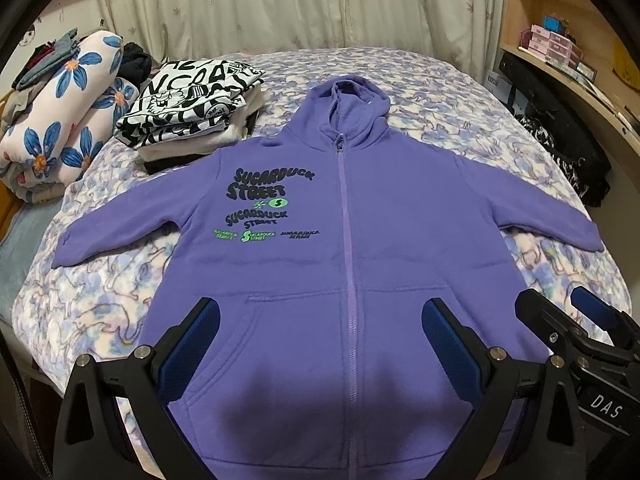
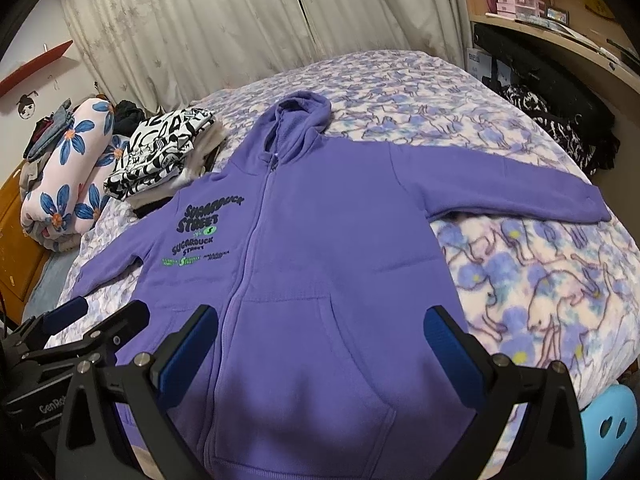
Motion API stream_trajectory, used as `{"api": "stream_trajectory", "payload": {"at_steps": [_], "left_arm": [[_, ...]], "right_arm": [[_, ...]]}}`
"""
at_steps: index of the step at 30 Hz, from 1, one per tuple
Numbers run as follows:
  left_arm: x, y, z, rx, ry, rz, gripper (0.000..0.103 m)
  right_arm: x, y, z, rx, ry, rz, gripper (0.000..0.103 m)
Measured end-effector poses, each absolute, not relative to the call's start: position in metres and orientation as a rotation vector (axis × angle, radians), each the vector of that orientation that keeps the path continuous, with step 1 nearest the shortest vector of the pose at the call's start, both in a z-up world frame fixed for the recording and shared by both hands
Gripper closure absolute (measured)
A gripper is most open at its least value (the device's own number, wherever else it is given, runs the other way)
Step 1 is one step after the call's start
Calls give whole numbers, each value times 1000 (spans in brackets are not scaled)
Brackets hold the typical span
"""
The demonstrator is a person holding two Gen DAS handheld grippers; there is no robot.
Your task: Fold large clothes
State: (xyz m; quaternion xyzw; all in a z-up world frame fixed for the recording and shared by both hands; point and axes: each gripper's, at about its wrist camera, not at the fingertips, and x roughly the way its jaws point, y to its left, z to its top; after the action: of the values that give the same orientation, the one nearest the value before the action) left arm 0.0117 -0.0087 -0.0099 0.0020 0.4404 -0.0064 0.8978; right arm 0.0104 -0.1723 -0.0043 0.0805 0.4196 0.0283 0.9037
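Purple zip hoodie (image 1: 360,248) lay face up and spread flat on the bed (image 1: 460,92), zipper closed, hood toward the curtain (image 1: 280,0), hem nearest the cameras. Both sleeves were stretched outward, one toward the left edge of the bed, the other toward the shelf side. Dark and green lettering sat on the chest panel left of the zipper. Kangaroo pockets showed on either side of the zip, low on the body. Left tongs (image 1: 320,332) hung above the lower front of the hoodie with the fingers wide apart, blue pads (image 1: 448,336) facing inward, nothing between them. Right tongs (image 2: 322,336) were likewise spread wide over the hem area, holding nothing; whether either touched the cloth could not be told. Each tool appeared in the other's view: the right tongs at the right edge of the left wrist view, the left tongs at the left edge of the right wrist view, the two close beside each other. A folded black-and-white printed garment (image 1: 188,108) topped a small stack beside the hoodie's shoulder, close to the sleeve. Beyond it, a rolled floral blanket (image 1: 68,108) rested at the bed's far left. Wooden shelves (image 1: 560,40) stood to the right, with pink boxes (image 1: 552,46) on them and dark cloth heaped below.
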Motion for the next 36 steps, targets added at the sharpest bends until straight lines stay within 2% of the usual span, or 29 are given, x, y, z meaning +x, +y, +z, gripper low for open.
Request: {"api": "stream_trajectory", "payload": {"at_steps": [17,26,36], "left_arm": [[50,-51,32,58,785,-63,4],[87,-88,50,71,703,-128,1],[165,-132,10,90,742,-108,1]], "right_arm": [[43,-205,39,162,747,39,0],[73,-262,55,214,702,-60,0],[114,-355,21,267,724,-261,0]]}}
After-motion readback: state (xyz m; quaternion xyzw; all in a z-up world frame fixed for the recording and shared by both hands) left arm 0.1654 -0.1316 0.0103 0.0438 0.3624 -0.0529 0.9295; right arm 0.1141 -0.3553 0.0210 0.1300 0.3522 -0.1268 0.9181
